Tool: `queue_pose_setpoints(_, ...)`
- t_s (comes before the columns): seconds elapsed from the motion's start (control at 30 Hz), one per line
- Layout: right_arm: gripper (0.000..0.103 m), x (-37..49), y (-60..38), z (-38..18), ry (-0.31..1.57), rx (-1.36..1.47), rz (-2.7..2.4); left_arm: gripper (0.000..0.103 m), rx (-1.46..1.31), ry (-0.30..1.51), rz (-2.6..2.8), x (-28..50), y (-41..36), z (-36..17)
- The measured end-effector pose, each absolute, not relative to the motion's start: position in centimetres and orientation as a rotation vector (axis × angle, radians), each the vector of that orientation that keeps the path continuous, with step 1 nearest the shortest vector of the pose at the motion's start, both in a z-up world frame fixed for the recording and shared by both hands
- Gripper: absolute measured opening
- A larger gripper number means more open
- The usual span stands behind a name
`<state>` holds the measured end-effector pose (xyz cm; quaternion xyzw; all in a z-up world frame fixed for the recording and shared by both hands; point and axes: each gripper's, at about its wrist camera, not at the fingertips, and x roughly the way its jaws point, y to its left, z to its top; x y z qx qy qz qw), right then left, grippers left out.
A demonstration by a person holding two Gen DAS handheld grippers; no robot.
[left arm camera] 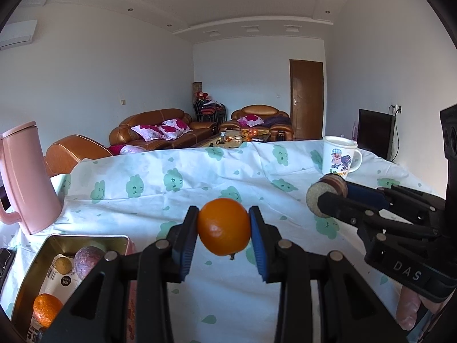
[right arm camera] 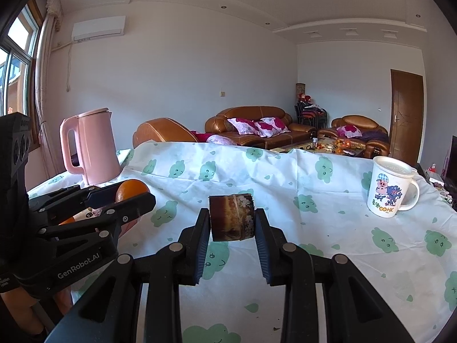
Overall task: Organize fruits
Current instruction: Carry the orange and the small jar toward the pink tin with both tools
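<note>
My left gripper (left arm camera: 224, 226) is shut on an orange (left arm camera: 224, 230), held a little above the cloth-covered table (left arm camera: 200, 177). In the right wrist view that orange (right arm camera: 130, 190) shows between the left gripper's pads at the left. My right gripper (right arm camera: 232, 220) is shut on a short brown cylinder-shaped piece (right arm camera: 232, 217) with a pale cut end (left arm camera: 317, 198). It hangs to the right of the orange at about the same height. An open metal tin (left arm camera: 85, 238) lies at the lower left. It holds another orange (left arm camera: 45, 310), a purple fruit (left arm camera: 87, 258) and a small yellowish fruit (left arm camera: 63, 265).
A pink kettle (right arm camera: 91, 145) stands at the table's left edge, behind the tin. A white cartoon mug (right arm camera: 390, 187) stands at the far right. The cloth between them is white with green prints. Sofas and a low table lie beyond the far edge.
</note>
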<state>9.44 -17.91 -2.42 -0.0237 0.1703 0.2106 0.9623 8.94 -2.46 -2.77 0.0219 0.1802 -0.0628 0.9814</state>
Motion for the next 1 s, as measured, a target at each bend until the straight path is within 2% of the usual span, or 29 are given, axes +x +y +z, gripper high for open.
queue_pose_setpoints(0.53, 0.032, 8.7, -17.3, -2.3, 0.33, -0.06, 0.41, 0.037, 0.014, 0.32, -0.146, 7.5, -1.8, -2.4)
queue_pose_setpoints(1.0, 0.033, 8.5, -13.8, -1.9, 0.374, -0.07, 0.482, 0.037, -0.038, 0.36, -0.143, 5.9, 0.5, -2.3)
